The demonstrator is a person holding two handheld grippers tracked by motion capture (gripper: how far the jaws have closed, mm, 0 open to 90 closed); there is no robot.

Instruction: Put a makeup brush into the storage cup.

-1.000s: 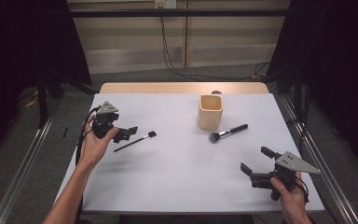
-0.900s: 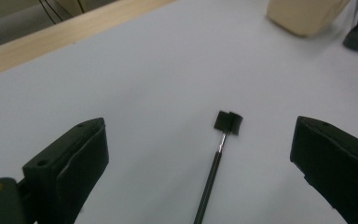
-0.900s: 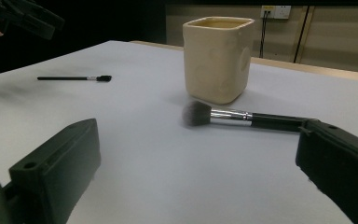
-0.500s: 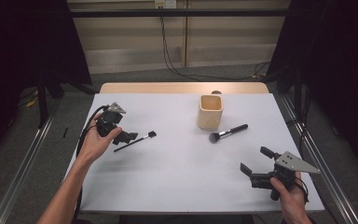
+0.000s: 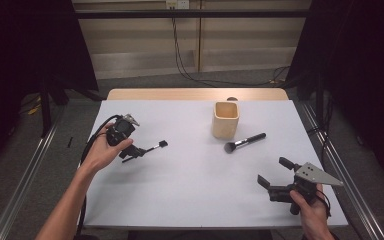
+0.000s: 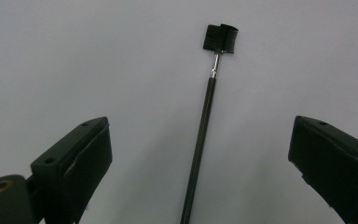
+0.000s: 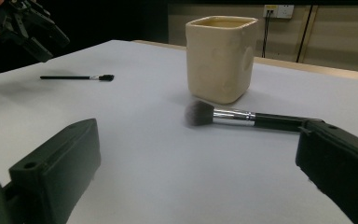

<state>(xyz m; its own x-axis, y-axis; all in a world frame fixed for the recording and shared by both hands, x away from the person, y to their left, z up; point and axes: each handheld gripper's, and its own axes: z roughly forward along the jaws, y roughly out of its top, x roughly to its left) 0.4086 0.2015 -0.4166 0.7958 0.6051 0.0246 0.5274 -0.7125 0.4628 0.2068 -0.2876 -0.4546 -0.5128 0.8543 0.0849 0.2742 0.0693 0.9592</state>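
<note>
The thin black brush with a small flat head (image 6: pixel 204 135) lies flat on the pale grey table (image 5: pixel 190 175) at its left side, head pointing right. My left gripper (image 5: pixel 136 151) hovers over its handle end, jaws spread wide with the handle running up between them, touching neither. Farther right stands the cream square ceramic cup (image 5: pixel 225 119), and just beside it, on its near right, lies the fluffy grey-tipped makeup brush with a black handle (image 5: pixel 244 142). My right gripper (image 5: pixel 276 175) sits at the near right corner, well apart from both, jaws held wide and holding nothing.
</note>
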